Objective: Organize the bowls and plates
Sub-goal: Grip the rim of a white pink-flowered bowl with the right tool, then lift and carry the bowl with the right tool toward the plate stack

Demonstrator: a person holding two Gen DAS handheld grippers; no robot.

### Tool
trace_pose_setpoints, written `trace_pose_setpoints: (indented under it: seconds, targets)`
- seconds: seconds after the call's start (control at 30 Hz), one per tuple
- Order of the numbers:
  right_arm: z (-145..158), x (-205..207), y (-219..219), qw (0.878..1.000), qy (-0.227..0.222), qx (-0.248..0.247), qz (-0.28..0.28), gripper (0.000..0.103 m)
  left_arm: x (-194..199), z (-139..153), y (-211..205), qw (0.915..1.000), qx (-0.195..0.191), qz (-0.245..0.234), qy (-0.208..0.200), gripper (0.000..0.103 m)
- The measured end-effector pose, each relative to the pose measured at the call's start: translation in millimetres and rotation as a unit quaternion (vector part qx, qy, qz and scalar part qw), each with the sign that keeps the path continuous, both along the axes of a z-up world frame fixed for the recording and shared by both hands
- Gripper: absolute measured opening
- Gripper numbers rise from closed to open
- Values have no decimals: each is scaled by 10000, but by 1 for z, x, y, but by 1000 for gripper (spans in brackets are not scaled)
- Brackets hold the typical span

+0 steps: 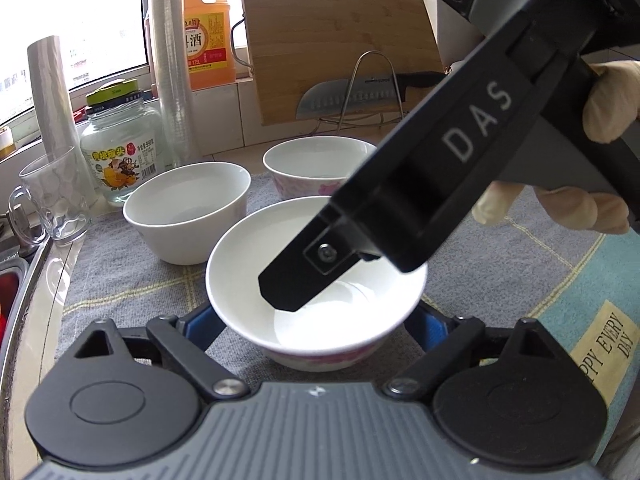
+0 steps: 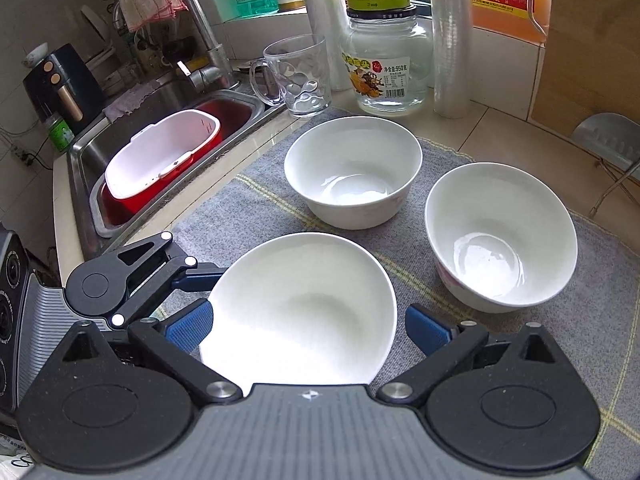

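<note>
Three white bowls stand on a grey checked cloth (image 1: 140,280). The nearest bowl (image 1: 316,280), pink-patterned outside, sits between the wide-open blue fingers of my left gripper (image 1: 316,328). It also shows in the right wrist view (image 2: 300,308), between the open blue fingers of my right gripper (image 2: 306,328). In the left wrist view one finger of my right gripper (image 1: 300,280) reaches down inside this bowl. A plain white bowl (image 1: 188,212) (image 2: 352,172) and a pink-patterned bowl (image 1: 316,168) (image 2: 500,236) stand beyond. My left gripper (image 2: 192,296) shows at the near bowl's left.
A glass mug (image 2: 296,76), a labelled jar (image 2: 384,56), rolls of plastic cups (image 2: 450,40) and an orange bottle (image 1: 206,36) stand behind the cloth. A sink (image 2: 92,152) with a red and white tub (image 2: 160,160) lies to the left. A cutting board (image 1: 336,40) and knife (image 1: 352,96) stand behind.
</note>
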State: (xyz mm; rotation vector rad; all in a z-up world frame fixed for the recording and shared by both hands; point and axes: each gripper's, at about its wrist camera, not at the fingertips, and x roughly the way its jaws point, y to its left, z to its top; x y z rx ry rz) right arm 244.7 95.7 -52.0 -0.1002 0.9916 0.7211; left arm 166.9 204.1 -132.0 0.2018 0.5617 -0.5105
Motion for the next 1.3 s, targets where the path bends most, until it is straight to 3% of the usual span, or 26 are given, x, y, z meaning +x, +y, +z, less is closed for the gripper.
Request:
trace_pose_setpoints:
  seconds: [0.2, 0.37, 0.7, 0.83, 1.3]
  targets:
    - [-1, 4, 1, 9999, 72, 22, 153, 102, 1, 0, 0, 10000, 17, -15, 23, 94]
    - [-4, 6, 0, 9996, 169, 45, 228, 94, 2, 1, 0, 10000, 33, -5, 54, 94]
    - [-1, 12, -4, 9990, 320, 211, 216, 93, 4, 1, 0, 9999, 73, 15, 84, 95]
    - [-2, 17, -7, 9991, 348, 204, 139, 89, 3, 1, 0, 9999, 106, 25, 85, 95]
    - [-1, 15, -5, 9988, 392, 226, 198, 88, -1, 3, 4, 9999, 71, -81, 64, 91]
